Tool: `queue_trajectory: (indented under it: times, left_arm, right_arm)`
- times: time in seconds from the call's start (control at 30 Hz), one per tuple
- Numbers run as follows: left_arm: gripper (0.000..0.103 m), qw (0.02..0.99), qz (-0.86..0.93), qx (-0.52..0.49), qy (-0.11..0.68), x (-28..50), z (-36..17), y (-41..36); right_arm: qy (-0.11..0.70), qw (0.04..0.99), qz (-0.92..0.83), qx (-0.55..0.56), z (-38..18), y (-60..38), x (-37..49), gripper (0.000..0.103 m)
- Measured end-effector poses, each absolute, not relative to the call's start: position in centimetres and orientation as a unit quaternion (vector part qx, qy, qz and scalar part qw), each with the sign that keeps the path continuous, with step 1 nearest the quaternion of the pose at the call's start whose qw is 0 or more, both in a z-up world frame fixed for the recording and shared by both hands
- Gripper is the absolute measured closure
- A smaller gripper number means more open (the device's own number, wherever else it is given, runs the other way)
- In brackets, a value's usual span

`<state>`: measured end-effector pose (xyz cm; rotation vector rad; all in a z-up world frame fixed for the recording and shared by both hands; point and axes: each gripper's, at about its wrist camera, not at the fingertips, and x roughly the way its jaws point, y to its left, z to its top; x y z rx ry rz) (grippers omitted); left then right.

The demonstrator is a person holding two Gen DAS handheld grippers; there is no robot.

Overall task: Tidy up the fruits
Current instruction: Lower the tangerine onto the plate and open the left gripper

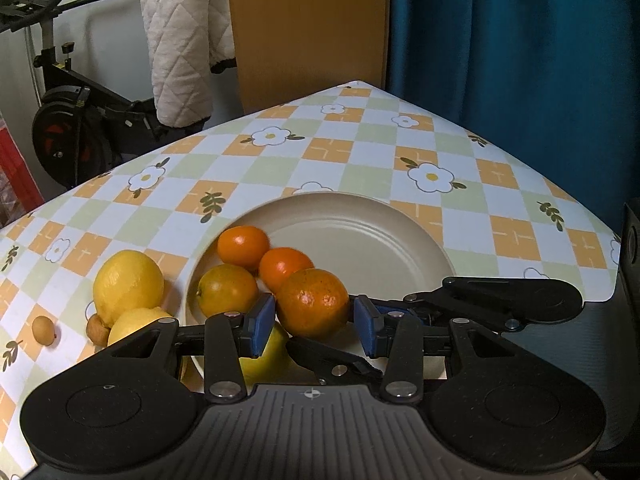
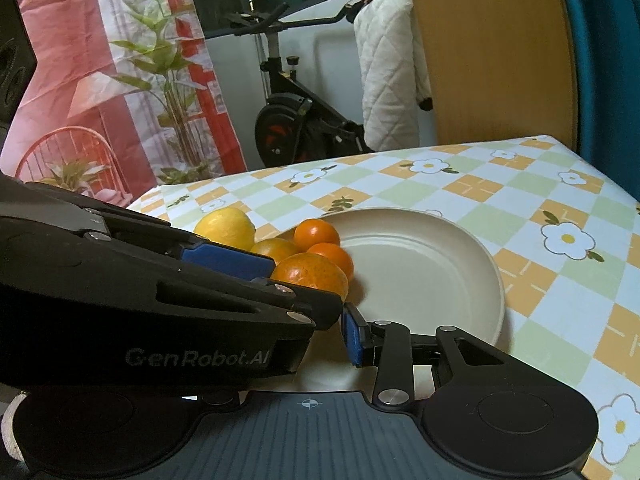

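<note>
The left gripper (image 1: 314, 318) is clamped on a large orange (image 1: 312, 304), dimpled and glossy, both blue pads pressing its sides. The orange sits at the near-left rim of the beige plate (image 1: 360, 236), touching three smaller oranges (image 1: 243, 246) on that plate. Two lemons (image 1: 128, 282) lie on the checked tablecloth (image 1: 360, 152) just left of the plate. The right gripper (image 2: 348, 332) is partly hidden by the left gripper; whether its jaws grip anything cannot be told.

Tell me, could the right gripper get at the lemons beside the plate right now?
Probably not straight on. The left gripper, closed on the large orange, lies across the way to the lemons, and the other oranges on the plate crowd that side too.
</note>
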<state>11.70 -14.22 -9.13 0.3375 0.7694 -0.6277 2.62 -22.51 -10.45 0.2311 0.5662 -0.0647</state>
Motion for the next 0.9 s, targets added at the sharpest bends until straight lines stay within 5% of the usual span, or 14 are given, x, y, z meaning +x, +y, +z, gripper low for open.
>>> queue_trajectory:
  times: [0.9]
  left_arm:
    - [0.057, 0.885, -0.263, 0.094, 0.372, 14.2, -8.4, -11.5]
  right_arm:
    - [0.274, 0.954, -0.046, 0.111, -10.0, -23.0, 4.6, 0.066]
